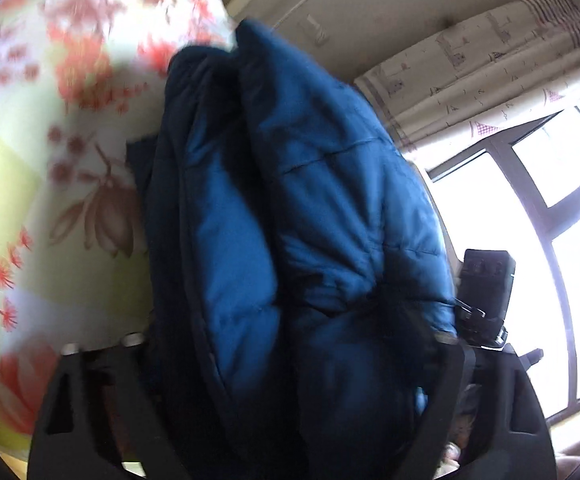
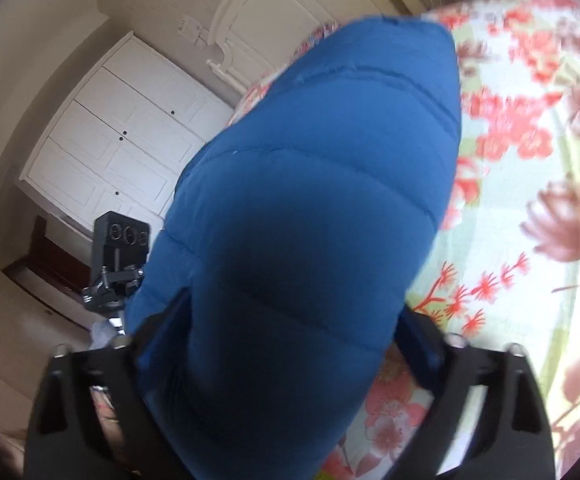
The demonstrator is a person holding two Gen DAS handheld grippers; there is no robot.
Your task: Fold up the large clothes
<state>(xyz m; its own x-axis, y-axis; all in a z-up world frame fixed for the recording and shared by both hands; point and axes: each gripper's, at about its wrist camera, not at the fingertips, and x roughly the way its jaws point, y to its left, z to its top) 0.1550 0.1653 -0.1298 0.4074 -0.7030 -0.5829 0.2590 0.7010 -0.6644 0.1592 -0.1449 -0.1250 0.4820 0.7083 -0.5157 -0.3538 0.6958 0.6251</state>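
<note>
A thick blue quilted puffer jacket [image 1: 321,184] fills the left wrist view, bunched in folds with a darker lining edge on its left side. My left gripper [image 1: 295,340] has the padded fabric packed between its two black fingers [image 1: 449,364], which press on it from both sides. In the right wrist view the same jacket [image 2: 321,184] bulges out from my right gripper [image 2: 290,320], whose fingers [image 2: 162,320] squeeze the puffy bundle. The jacket hangs over the floral bedsheet [image 2: 521,200]. The fingertips are mostly hidden by fabric.
The floral bedsheet [image 1: 50,160] covers the bed under both grippers. A black camera on a tripod [image 1: 487,280] stands by a bright window [image 1: 529,240] with a patterned curtain [image 1: 469,80]. The same tripod camera [image 2: 120,256] stands before a white wardrobe [image 2: 122,140] and a door [image 2: 290,12].
</note>
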